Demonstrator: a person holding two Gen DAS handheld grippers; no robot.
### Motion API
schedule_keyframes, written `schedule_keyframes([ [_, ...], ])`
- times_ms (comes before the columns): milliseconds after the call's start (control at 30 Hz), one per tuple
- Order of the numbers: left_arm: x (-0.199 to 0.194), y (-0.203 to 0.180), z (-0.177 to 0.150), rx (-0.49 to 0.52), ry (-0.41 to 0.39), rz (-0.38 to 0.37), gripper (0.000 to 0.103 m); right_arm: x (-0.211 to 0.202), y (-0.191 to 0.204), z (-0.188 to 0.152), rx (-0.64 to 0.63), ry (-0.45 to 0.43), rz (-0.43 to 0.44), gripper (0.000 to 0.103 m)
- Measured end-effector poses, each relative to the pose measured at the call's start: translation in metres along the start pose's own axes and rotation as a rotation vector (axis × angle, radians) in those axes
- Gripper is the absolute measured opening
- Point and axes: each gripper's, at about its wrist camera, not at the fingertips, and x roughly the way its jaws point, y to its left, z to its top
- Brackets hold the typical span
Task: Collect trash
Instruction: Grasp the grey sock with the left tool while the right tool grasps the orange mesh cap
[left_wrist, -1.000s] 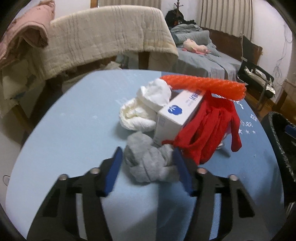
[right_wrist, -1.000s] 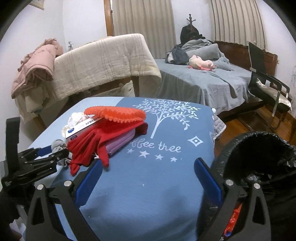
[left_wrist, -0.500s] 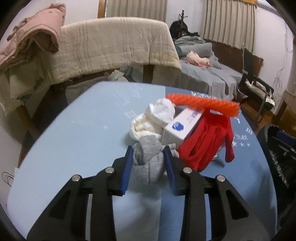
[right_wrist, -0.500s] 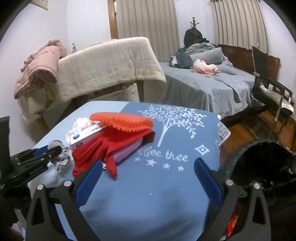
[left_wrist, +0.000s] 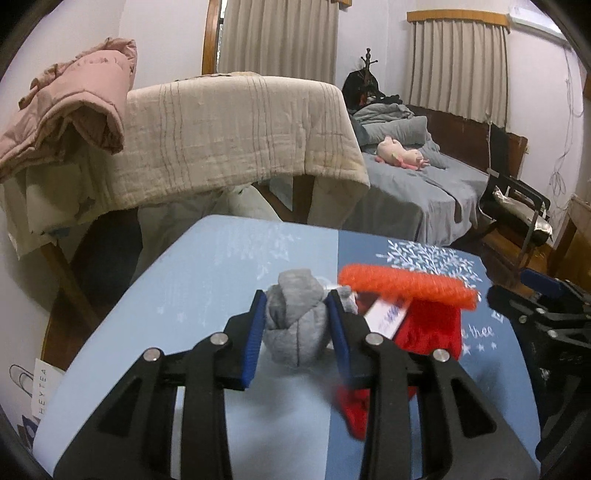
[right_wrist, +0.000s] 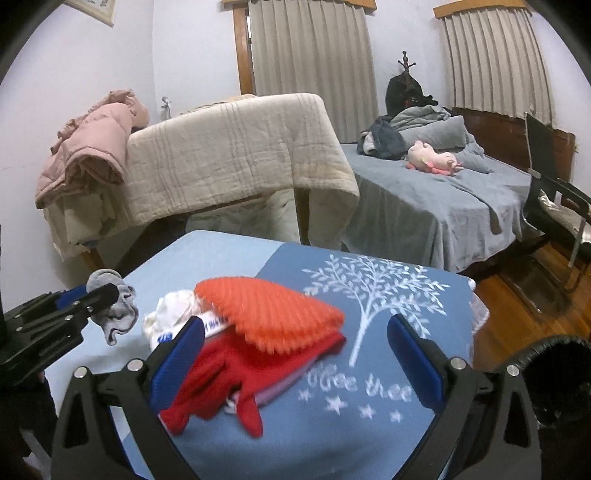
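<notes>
My left gripper (left_wrist: 295, 321) is shut on a grey balled cloth (left_wrist: 295, 317) and holds it lifted above the blue table (left_wrist: 207, 266); from the right wrist view the cloth (right_wrist: 114, 306) hangs clear of the tabletop at the left. My right gripper (right_wrist: 295, 347) is open and empty, hovering over a pile: an orange ridged piece (right_wrist: 269, 314), a red cloth (right_wrist: 221, 376), a white and blue box (right_wrist: 210, 325) and a white crumpled wad (right_wrist: 170, 314). A black-lined trash bin (right_wrist: 561, 373) stands at the table's right.
Behind the table a beige quilt (right_wrist: 229, 158) hangs over a rack with a pink jacket (right_wrist: 92, 147). A bed with a grey cover (right_wrist: 424, 192) and a black chair (right_wrist: 557, 199) stand at the right. The right gripper's body (left_wrist: 546, 325) shows at the left wrist view's right edge.
My left gripper closed on the grey cloth and lifted it off the table. The right gripper moved forward over the pile and stayed open.
</notes>
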Motion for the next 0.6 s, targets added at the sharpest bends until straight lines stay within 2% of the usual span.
schedule_keyframes([
  [367, 0.026, 0.008, 0.010, -0.013, 0.013, 0.026, 0.032, 0.053, 0.005, 0.011, 0.000, 0.097, 0.081, 0.087],
  [600, 0.029, 0.008, 0.008, -0.012, 0.022, 0.028, 0.032, 0.069, 0.012, 0.000, -0.025, 0.187, 0.120, 0.067],
])
